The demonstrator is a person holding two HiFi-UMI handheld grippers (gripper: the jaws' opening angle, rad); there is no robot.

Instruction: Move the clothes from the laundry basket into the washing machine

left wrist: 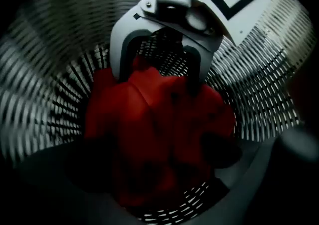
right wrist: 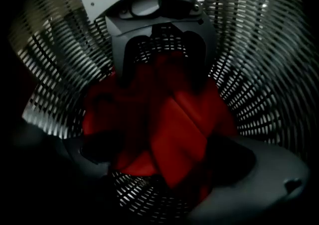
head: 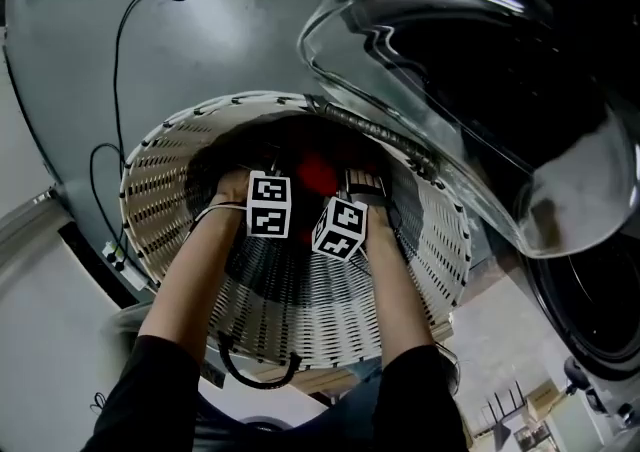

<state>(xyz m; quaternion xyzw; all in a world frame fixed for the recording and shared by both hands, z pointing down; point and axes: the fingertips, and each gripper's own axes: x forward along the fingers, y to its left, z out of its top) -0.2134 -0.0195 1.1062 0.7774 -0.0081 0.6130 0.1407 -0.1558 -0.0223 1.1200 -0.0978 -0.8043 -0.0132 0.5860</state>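
A red garment (head: 316, 174) lies crumpled on the bottom of the white slatted laundry basket (head: 160, 190). Both hands reach deep into the basket, marker cubes (head: 268, 205) uppermost. In the left gripper view my left gripper (left wrist: 149, 169) stands open just over the red garment (left wrist: 154, 124), its dark tips either side of the cloth. My right gripper (right wrist: 164, 162) is open too, straddling the red garment (right wrist: 169, 119). Each view shows the other gripper facing it, jaws spread over the same cloth. The tips are hidden in the head view.
The washing machine's round glass door (head: 450, 70) hangs open over the basket's right rim, and the dark drum opening (head: 600, 310) lies at the right edge. A black cable (head: 125, 40) trails over the grey floor to the left. A black handle (head: 260, 375) hangs at the basket's near rim.
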